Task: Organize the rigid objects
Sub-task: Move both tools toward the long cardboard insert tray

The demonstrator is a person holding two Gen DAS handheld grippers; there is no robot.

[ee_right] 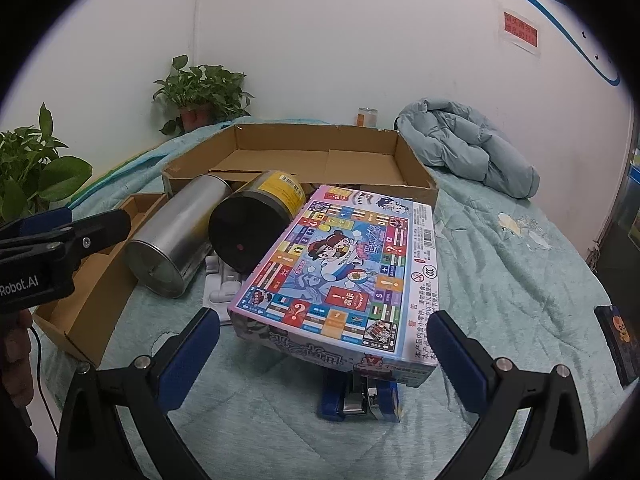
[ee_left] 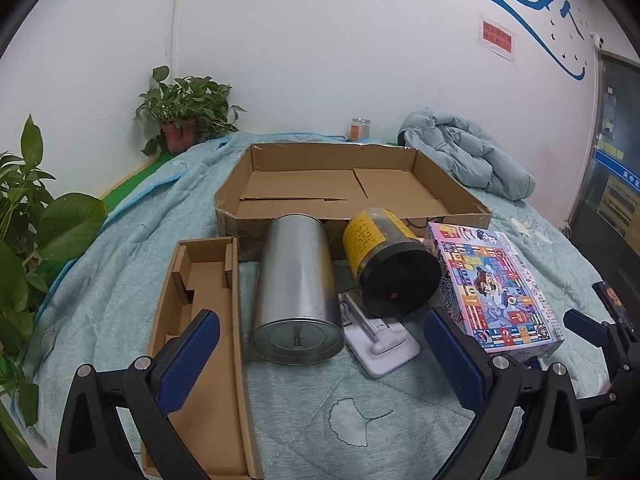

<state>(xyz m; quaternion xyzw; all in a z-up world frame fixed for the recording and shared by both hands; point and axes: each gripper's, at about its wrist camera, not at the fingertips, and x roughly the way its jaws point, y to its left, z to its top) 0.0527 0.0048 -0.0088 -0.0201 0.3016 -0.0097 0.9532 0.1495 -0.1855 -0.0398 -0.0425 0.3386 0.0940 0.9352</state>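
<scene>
A silver metal can (ee_left: 298, 292) lies on its side on the teal quilt, beside a yellow-labelled jar with a black lid (ee_left: 390, 262). A white plastic holder (ee_left: 380, 334) lies in front of them. A colourful board-game box (ee_left: 496, 288) rests to the right, propped on a blue object (ee_right: 360, 394). A large open cardboard box (ee_left: 344, 184) stands empty behind. My left gripper (ee_left: 320, 354) is open, just short of the can. My right gripper (ee_right: 322, 346) is open, its pads either side of the game box's near end (ee_right: 340, 280), not touching.
A narrow cardboard tray (ee_left: 200, 360) lies at the left. A dark packet (ee_right: 618, 344) lies at the right. A bundled light-blue jacket (ee_left: 468, 152) sits at the back right. Potted plants (ee_left: 184, 116) stand at the back left and left edge. A small jar (ee_left: 360, 128) stands by the wall.
</scene>
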